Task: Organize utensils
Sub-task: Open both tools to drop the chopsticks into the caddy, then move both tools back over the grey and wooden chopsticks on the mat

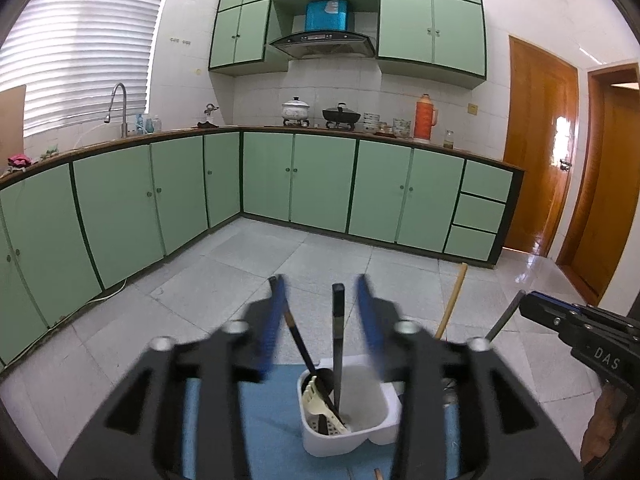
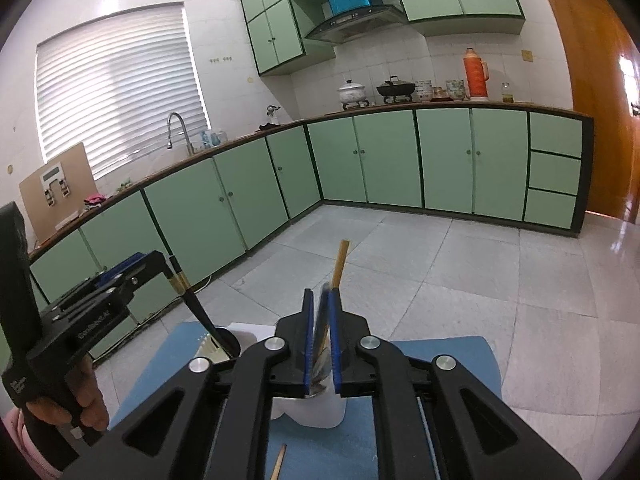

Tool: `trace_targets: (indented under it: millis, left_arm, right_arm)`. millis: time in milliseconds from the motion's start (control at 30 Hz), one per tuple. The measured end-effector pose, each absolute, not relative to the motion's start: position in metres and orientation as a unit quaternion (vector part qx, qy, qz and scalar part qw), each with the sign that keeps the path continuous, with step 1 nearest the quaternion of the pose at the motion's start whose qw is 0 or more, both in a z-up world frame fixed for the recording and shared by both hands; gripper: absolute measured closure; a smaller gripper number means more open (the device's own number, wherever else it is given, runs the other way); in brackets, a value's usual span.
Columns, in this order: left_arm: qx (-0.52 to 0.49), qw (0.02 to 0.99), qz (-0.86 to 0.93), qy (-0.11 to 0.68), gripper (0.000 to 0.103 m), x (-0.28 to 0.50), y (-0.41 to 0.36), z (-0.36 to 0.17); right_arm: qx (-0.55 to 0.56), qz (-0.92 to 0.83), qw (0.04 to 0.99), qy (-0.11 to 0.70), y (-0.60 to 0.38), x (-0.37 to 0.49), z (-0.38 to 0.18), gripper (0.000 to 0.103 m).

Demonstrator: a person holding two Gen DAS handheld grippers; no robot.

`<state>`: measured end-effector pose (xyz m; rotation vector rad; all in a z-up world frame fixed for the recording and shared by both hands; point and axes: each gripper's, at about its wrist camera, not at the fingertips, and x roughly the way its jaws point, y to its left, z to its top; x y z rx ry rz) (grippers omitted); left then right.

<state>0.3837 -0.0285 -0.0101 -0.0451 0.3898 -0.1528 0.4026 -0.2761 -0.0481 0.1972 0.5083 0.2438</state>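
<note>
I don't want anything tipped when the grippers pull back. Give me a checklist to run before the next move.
1. Left gripper open, pads clear of the black handle: ok.
2. Black handle standing inside the white holder: ok.
3. Right gripper pinched on the metal utensil: ok.
4. Metal utensil's lower end seated in the holder: cannot tell.
5. Blue mat cleared: not ok, a wooden stick lies loose on it.
</note>
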Motion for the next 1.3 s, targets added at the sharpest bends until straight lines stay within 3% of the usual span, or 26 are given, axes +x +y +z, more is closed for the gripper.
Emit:
trace_targets:
  millis: [133,700,967,1100,1300]
  left_arm:
    - [-0.026,0.978,-0.074,0.194,0.052,0.383,-0.022,-0.01]
    - [-0.037,0.976,-0.067,0.203,0.034,0.341,-0.003,-0.039]
    - [-0.038,0.966,-0.058,0.247,0.024,0.28,0.009,-0.083]
    - [-0.015,0.959,-0.05,0.279,0.02,0.242,0.008,-0.114]
    - [0.013,0.946,-0.046,0.321,0.013,0.19,0.011,-0.152]
  right_arm:
    - [0.099,0.114,0.957,0.249,-0.281,0.401,-0.049,0.08]
    - [0.099,0.125,0.951,0.265,-0.282,0.372,-0.074,0.078]
    - [0.089,0.119,0.947,0.285,-0.266,0.302,-0.117,0.067]
    - [0.09,0.108,0.941,0.307,-0.256,0.265,-0.147,0.055]
    - [0.1,0.095,0.926,0.352,-0.238,0.215,-0.191,0.053]
